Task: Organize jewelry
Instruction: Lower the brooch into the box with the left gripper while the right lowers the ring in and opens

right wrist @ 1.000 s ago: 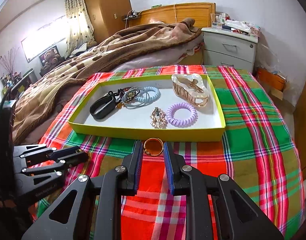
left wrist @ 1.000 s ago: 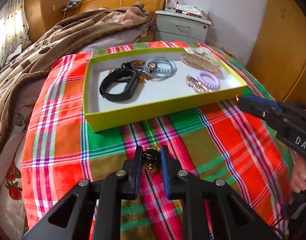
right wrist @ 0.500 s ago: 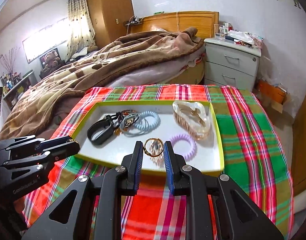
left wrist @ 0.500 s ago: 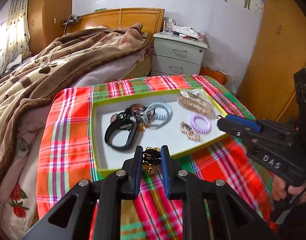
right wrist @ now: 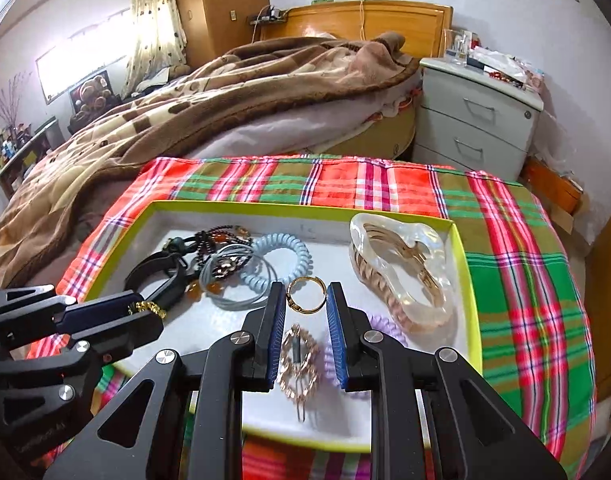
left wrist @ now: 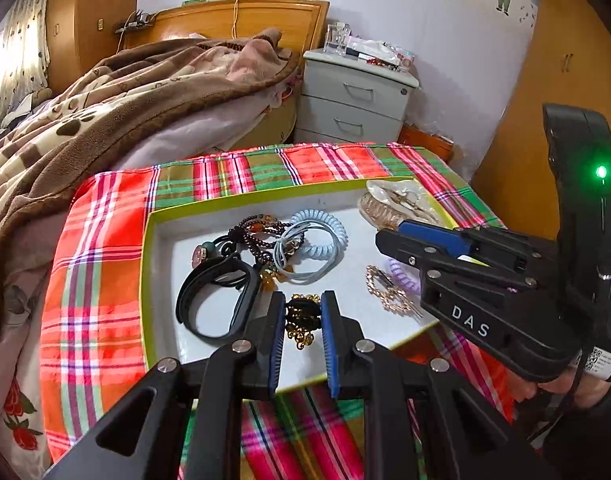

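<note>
Left wrist view: the left gripper (left wrist: 303,320) has its jaws clamped on a black-and-gold ornament (left wrist: 302,317), held above the near part of the green tray (left wrist: 145,280), beside a black band (left wrist: 217,300). The right gripper (left wrist: 393,236) reaches over the tray's right side.

Right wrist view: the right gripper (right wrist: 305,300) has its jaws clamped on a gold ring (right wrist: 305,295), above a gold clip (right wrist: 299,360) and purple coil tie (right wrist: 385,330) lying in the tray (right wrist: 467,280), which sits on the plaid-covered surface (right wrist: 525,280).
</note>
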The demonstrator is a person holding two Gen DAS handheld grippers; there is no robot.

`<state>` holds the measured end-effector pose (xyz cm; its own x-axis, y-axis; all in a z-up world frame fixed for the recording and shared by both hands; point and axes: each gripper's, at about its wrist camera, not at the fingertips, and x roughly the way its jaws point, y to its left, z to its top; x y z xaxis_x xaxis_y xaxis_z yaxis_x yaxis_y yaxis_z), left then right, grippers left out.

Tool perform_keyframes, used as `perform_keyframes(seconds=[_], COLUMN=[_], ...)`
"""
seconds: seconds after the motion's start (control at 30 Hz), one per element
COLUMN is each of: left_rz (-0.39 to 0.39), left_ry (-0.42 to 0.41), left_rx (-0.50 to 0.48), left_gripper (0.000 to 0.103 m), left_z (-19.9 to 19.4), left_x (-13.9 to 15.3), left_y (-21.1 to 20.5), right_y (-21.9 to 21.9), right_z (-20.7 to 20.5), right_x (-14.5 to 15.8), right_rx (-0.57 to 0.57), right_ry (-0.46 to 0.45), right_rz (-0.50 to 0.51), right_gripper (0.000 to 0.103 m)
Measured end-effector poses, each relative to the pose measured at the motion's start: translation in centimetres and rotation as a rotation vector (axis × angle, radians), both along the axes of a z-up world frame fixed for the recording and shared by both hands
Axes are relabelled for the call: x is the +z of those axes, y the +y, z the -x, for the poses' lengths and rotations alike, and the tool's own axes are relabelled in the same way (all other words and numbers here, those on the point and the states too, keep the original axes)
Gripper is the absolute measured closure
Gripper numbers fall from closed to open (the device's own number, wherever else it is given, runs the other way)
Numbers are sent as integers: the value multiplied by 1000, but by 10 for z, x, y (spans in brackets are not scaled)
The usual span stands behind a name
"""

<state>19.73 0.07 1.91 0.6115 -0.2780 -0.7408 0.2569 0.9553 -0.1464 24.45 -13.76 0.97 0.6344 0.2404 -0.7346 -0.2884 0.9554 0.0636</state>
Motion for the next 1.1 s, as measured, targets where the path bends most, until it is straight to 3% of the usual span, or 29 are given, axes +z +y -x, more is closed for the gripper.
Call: perform_keyframes(seconds=[0.6,1.1], left_rz=[-12,-10], left_ry=[85,92], left_rx=[0,3], left_gripper=[84,83], left_z=[-21,-23], left_x=[-31,-31], left_y=[-6,-7], right_y=[7,6], right_z=[-22,-25], right_x=[-24,-24], right_rx=[17,5], right_ry=[61,63], right_rz=[69,68], right_gripper=[81,81])
